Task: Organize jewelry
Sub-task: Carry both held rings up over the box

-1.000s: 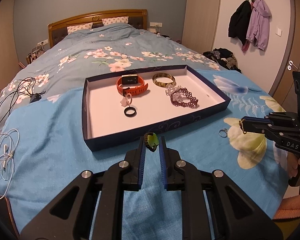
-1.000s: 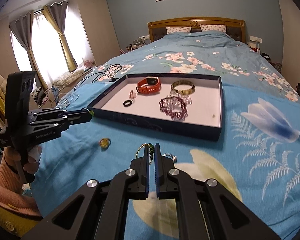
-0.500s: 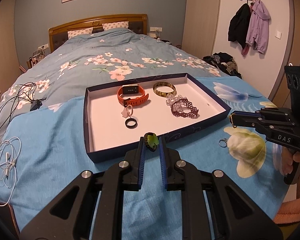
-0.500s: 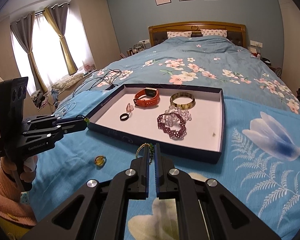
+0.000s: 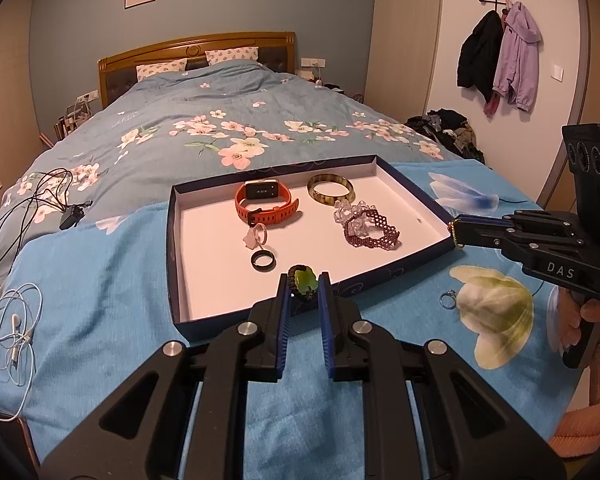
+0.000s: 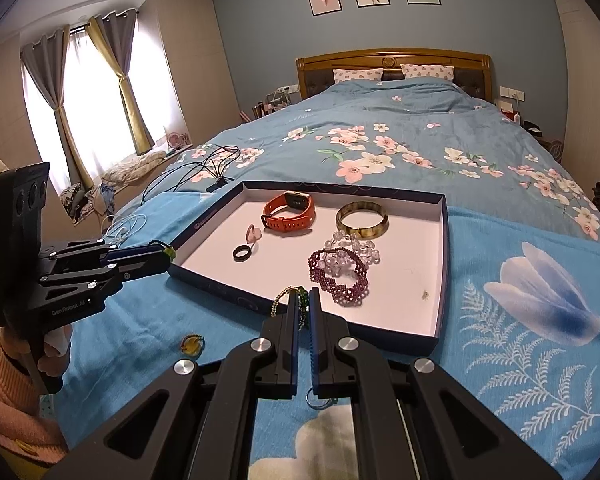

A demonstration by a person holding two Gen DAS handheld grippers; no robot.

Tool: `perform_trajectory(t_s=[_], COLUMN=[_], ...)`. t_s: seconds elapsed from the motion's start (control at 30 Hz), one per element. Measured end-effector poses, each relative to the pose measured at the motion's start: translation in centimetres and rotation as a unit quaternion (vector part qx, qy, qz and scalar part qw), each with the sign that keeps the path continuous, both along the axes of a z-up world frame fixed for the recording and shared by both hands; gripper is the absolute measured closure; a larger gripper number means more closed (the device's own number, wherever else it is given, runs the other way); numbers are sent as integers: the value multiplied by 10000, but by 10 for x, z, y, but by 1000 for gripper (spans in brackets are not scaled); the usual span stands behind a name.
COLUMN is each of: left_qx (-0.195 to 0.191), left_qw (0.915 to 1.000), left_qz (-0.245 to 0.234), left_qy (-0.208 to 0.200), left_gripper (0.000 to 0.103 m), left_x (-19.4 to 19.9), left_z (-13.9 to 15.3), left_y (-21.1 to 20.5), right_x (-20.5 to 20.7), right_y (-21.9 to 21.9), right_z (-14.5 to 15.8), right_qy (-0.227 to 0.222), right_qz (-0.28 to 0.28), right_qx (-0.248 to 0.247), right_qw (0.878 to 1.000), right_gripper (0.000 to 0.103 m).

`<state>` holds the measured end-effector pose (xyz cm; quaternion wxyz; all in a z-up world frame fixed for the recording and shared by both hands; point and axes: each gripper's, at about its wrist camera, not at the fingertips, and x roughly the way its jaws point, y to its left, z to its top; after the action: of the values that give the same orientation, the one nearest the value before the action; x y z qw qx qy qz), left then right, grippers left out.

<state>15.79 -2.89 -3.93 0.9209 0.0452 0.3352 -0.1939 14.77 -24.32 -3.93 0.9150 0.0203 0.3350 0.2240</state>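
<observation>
A shallow dark-blue tray (image 5: 173,248) with a white floor lies on the bed. It holds an orange watch (image 5: 266,201), an amber bangle (image 5: 331,193), a maroon beaded bracelet (image 5: 372,230), a clear bead bracelet, a pink ring (image 5: 256,236) and a black ring (image 5: 263,260). My left gripper (image 5: 304,287) is shut on a green-stone ring (image 5: 303,281) above the tray's near wall. My right gripper (image 6: 305,300) is shut on a thin beaded chain (image 6: 281,300) at the tray's near edge (image 6: 236,298).
A silver ring (image 5: 447,300) and a yellow ring (image 6: 192,345) lie loose on the blue cover in front of the tray. Black cables (image 5: 28,204) and white earphones (image 5: 14,320) lie to the left. Coats hang on the right wall.
Both grippers have risen and moved forward to the tray with their items still held. The green-stone ring now hangs over the tray's near wall.
</observation>
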Motion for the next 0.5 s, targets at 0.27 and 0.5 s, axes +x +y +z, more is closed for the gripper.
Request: perform_trajectory(t_s=[0.27, 0.5], left_qx=[18, 28], left_qw=[10000, 10000], left_qz=[11, 26], left_qy=[7, 8], left_gripper=[89, 89], left_x=[2, 6], left_z=[1, 3], left_y=[-1, -2], right_x=[2, 8], right_y=[0, 1], right_z=[0, 1], right_qy=[-8, 6], right_qz=[2, 11], right_qx=[-1, -4], right_qw=[10000, 10000], right_gripper=[100, 100])
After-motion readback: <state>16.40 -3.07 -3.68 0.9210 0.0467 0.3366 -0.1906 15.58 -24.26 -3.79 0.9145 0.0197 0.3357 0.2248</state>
